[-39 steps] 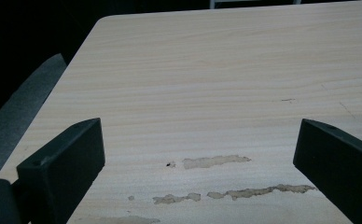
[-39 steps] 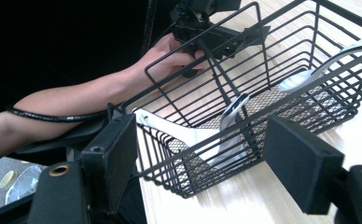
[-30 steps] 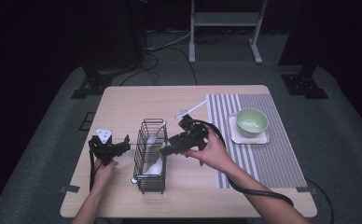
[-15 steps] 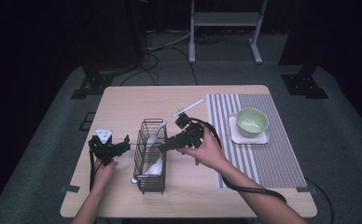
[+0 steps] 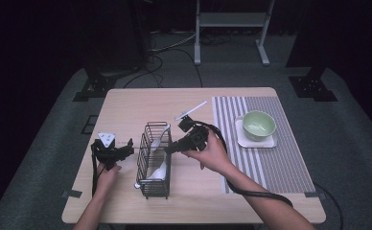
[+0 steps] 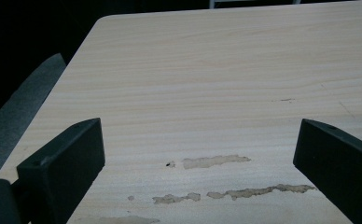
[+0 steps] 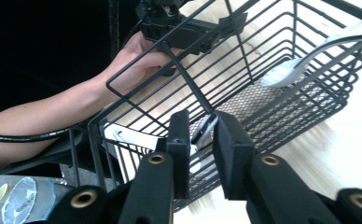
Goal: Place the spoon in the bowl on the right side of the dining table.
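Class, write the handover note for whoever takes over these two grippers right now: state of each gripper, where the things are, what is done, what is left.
Left gripper: open, nothing in it, over bare table left of the wire basket.
Right gripper: at the basket's right wall. Its jaws have just been closing on a thin piece there. Whether that is a wire or a spoon handle, and whether the pads press on it, I cannot tell.
Things: two white spoons lie inside the basket.
Done: the right gripper has reached the basket.
Left: confirm the grip; nothing is lifted yet.
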`<state>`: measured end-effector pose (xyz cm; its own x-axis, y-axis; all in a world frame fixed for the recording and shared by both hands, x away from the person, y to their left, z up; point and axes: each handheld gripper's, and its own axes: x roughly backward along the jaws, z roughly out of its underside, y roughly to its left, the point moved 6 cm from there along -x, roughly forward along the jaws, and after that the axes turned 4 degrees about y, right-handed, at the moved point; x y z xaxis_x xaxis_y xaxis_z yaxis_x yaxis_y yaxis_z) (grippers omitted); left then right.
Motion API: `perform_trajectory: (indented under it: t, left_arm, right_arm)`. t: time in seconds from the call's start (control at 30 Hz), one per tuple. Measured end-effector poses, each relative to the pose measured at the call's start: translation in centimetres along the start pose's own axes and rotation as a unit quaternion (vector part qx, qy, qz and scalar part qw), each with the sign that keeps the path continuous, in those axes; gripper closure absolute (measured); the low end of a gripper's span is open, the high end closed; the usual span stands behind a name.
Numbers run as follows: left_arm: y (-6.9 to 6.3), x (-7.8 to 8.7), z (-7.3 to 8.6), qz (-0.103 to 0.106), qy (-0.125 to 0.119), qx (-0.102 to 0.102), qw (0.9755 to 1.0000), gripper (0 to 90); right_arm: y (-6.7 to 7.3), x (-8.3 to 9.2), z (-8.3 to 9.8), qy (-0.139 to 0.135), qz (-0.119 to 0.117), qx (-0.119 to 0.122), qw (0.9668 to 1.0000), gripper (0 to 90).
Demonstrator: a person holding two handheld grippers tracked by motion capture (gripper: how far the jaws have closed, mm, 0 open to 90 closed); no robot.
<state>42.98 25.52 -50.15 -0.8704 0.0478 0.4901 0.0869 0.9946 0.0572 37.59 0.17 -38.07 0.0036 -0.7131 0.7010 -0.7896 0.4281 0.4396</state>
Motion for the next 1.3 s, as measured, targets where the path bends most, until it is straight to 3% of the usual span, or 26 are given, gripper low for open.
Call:
perform_trajectory:
  t: [0.13, 0.57, 0.87, 1.3]
  left_arm:
    - [0.0, 0.0, 0.0, 0.0, 0.0, 0.0, 1.0, 0.9]
    - [0.0, 0.0, 0.0, -0.001, -0.001, -0.001, 1.0, 1.0]
    - [-0.1, 0.0, 0.0, -0.002, -0.001, -0.002, 1.0, 0.9]
    - [0.0, 0.0, 0.0, -0.002, 0.0, -0.002, 1.0, 1.0]
  right_arm:
    - [0.1, 0.1, 0.0, 0.0, 0.0, 0.005, 1.0, 84.0]
    - [0.8, 0.2, -0.1, -0.01, 0.0, 0.015, 0.9998, 85.4]
    - [1.0, 1.4, -0.3, -0.033, -0.017, 0.001, 0.9993, 85.4]
    - [1.7, 3.6, -1.2, -0.071, -0.052, -0.014, 0.996, 85.4]
